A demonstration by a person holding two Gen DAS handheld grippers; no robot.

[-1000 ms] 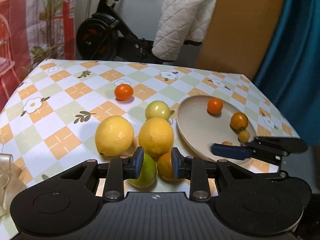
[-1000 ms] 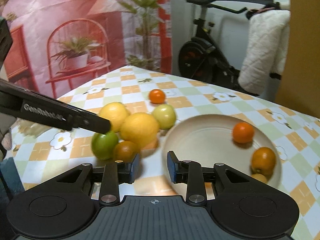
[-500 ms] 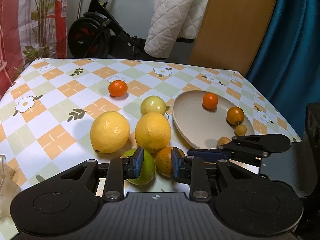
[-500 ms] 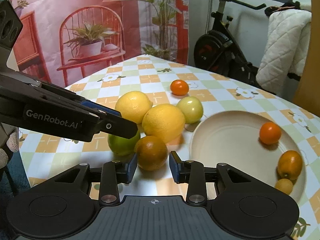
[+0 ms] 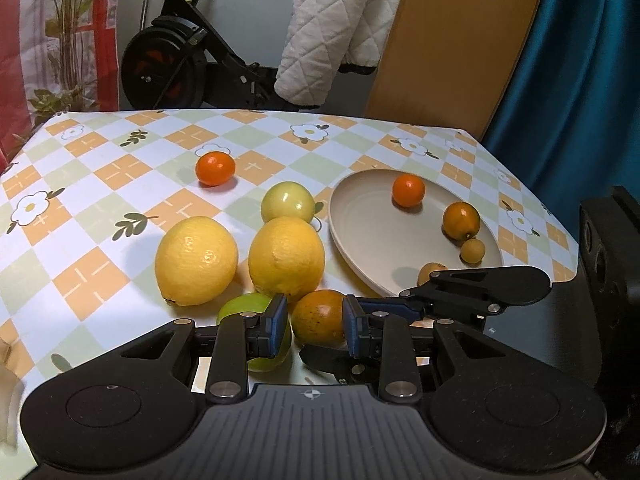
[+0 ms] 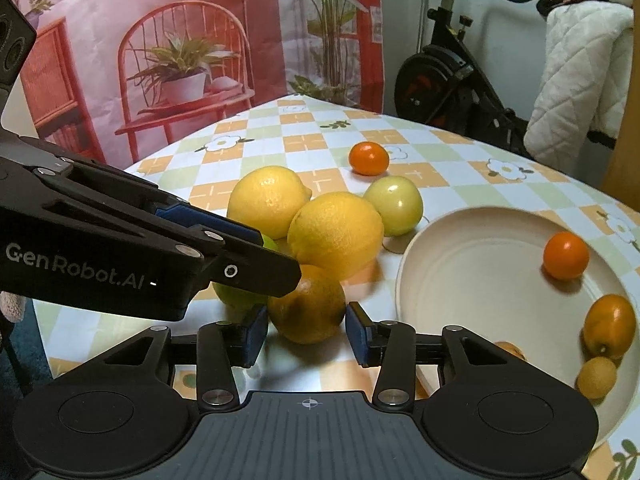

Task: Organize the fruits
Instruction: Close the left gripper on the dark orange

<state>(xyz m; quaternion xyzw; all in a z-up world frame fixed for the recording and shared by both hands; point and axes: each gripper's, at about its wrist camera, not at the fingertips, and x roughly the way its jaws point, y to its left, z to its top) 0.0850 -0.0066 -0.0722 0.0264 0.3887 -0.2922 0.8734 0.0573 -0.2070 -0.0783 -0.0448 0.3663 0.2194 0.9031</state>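
A dark orange (image 6: 306, 308) lies on the checked tablecloth between the pads of my right gripper (image 6: 306, 332), whose jaws are opening and stand slightly off its sides. My left gripper (image 5: 314, 328) is shut on nothing and hovers over the green fruit (image 6: 236, 298) and the dark orange (image 5: 318, 316); its fingers (image 6: 248, 264) cross the right wrist view. Behind lie two lemons (image 5: 196, 260) (image 5: 286, 256), a pale green fruit (image 5: 287, 202) and a small orange (image 5: 215, 168). The beige plate (image 5: 360, 216) holds a small orange (image 5: 408, 190), a darker one (image 5: 461, 221) and little yellow fruits (image 5: 473, 250).
The table's right edge runs just past the plate, with a blue curtain (image 5: 568, 80) beyond it. An exercise bike (image 5: 180, 64) and a white quilted cloth (image 5: 332, 28) stand behind the table. A pink printed backdrop (image 6: 160, 60) hangs at the left.
My right gripper moved left from in front of the plate to the dark orange and its jaws widened around it. The left gripper stayed shut, almost in place.
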